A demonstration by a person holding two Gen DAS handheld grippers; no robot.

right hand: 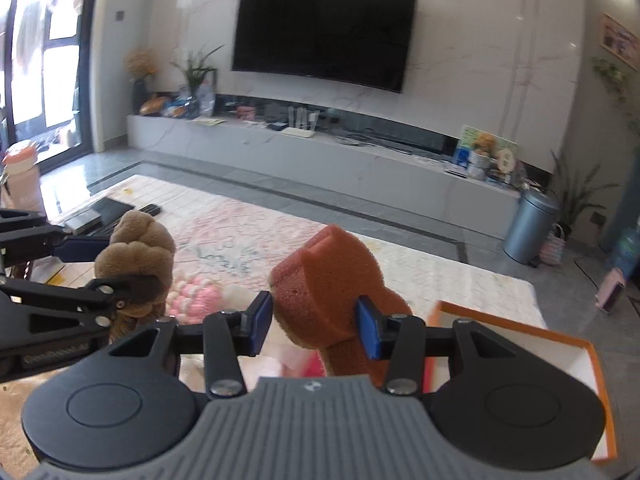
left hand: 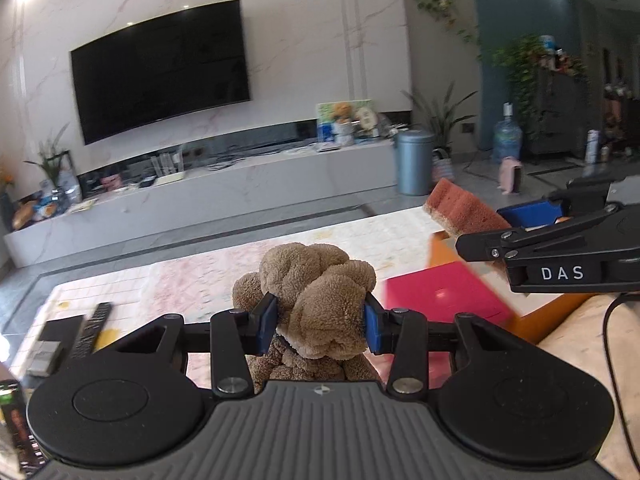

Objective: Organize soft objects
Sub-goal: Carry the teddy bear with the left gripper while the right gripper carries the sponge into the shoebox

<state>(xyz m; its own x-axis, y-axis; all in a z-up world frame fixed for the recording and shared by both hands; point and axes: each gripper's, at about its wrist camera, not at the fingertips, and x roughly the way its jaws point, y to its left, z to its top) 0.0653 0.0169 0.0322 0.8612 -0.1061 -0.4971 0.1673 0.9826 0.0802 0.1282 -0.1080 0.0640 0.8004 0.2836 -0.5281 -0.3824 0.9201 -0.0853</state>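
Observation:
My left gripper is shut on a brown plush toy and holds it up above the table. The toy also shows at the left of the right wrist view, between the left gripper's fingers. My right gripper is shut on a rust-orange sponge, squeezing it. The sponge also shows at the right of the left wrist view, with the right gripper around it. A pink and white knitted soft object lies on the table between the two grippers.
An orange-rimmed white box sits at the right; a magenta lid or panel lies beside it. Remote controls and a dark device lie at the table's left. A TV wall, a long console and a grey bin stand beyond.

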